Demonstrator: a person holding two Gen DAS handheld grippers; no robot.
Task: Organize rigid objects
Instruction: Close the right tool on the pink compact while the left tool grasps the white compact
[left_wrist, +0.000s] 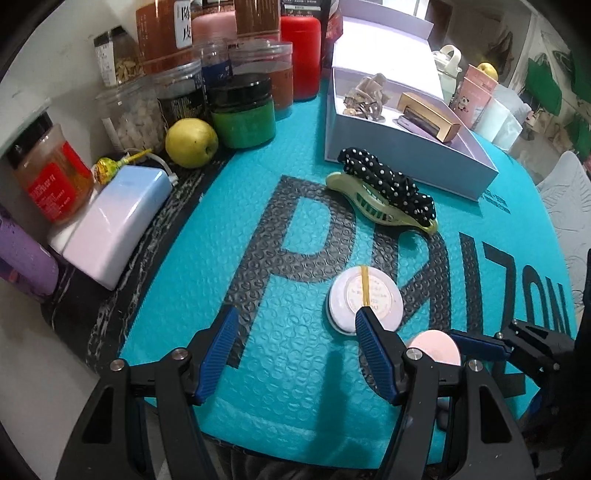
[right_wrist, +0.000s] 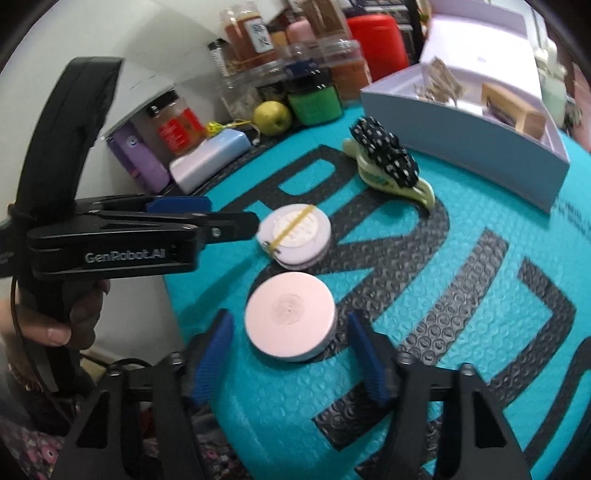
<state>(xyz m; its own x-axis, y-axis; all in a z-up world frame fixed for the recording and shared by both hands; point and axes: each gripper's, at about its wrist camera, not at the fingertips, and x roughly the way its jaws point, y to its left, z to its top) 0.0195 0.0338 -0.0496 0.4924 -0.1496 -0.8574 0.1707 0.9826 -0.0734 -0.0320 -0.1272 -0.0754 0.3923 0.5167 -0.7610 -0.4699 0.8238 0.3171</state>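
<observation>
The left gripper (left_wrist: 293, 325) is a black plastic frame of two angular arms, each ending in a ribbed blue rubber pad (left_wrist: 218, 356). Behind each pad sits a round silver screw head (left_wrist: 178, 354), with another further back on the outer link. In the right wrist view its side carries pale lettering "GenRobot.AI" (right_wrist: 125, 256), and behind the jaws it runs into a broad, curved black handle (right_wrist: 62, 147). A thin black cable (right_wrist: 16, 321) hangs beside that handle. The right gripper (right_wrist: 290, 334) has the same build: black arms, ribbed blue pads (right_wrist: 364, 360), and dark screw heads behind them.
</observation>
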